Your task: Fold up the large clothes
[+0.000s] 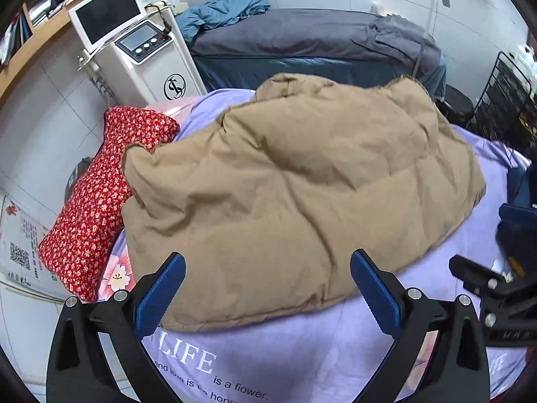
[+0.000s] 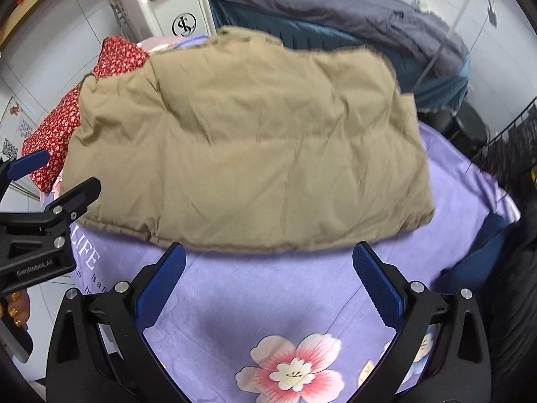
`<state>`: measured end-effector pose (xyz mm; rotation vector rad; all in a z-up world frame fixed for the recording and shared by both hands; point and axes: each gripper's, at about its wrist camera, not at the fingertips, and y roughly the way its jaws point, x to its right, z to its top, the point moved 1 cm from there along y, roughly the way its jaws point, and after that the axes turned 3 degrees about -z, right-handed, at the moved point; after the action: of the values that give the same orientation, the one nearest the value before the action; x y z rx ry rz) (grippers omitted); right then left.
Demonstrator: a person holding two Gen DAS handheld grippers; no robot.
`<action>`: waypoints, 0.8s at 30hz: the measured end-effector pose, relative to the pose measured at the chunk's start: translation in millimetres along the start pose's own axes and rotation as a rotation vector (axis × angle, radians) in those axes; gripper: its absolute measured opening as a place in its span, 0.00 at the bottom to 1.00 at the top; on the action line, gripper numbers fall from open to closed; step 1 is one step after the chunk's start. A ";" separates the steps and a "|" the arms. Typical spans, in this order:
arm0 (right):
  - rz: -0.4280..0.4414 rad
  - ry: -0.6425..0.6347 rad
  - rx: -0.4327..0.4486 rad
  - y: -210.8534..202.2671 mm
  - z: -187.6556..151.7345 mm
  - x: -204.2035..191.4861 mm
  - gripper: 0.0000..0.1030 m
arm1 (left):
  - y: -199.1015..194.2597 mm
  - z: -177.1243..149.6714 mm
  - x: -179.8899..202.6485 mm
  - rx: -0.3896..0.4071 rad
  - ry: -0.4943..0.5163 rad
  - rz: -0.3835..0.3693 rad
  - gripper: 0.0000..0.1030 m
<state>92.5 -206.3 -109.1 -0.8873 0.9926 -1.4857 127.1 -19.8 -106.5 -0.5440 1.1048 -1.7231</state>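
Note:
A tan padded jacket point(image 1: 295, 188) lies folded in a thick bundle on the lilac bedsheet point(image 1: 302, 352). My left gripper point(image 1: 266, 288) hovers open over the jacket's near left edge, nothing between its blue pads. In the right wrist view the same jacket point(image 2: 248, 144) fills the middle, and my right gripper point(image 2: 268, 282) stands open just short of its near hem, over bare bedsheet point(image 2: 268, 299). The left gripper's black body point(image 2: 40, 221) shows at that view's left edge, and the right gripper's body point(image 1: 496, 299) at the left view's right edge.
A red floral pillow point(image 1: 97, 201) lies left of the jacket. Behind stand a white machine with a screen point(image 1: 141, 53) and a second bed with grey and blue covers point(image 1: 319, 40). A black wire rack point(image 1: 506, 100) is at the far right. Dark blue cloth point(image 2: 483, 252) lies at the bed's right edge.

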 end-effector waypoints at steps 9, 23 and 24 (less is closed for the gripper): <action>-0.044 0.031 0.060 -21.8 13.9 5.3 0.96 | -6.3 1.3 7.3 -0.034 -0.051 -0.027 0.94; -0.065 0.122 0.031 -19.4 10.9 17.5 0.96 | -9.0 -7.0 -1.7 0.012 -0.129 -0.043 0.94; -0.072 0.123 0.026 -18.5 10.5 17.9 0.96 | -7.7 -8.2 -2.5 0.003 -0.132 -0.038 0.94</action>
<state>93.1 -224.1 -87.8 -0.8286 1.0380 -1.6272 118.1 -13.3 -103.5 -0.6712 1.0041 -1.6955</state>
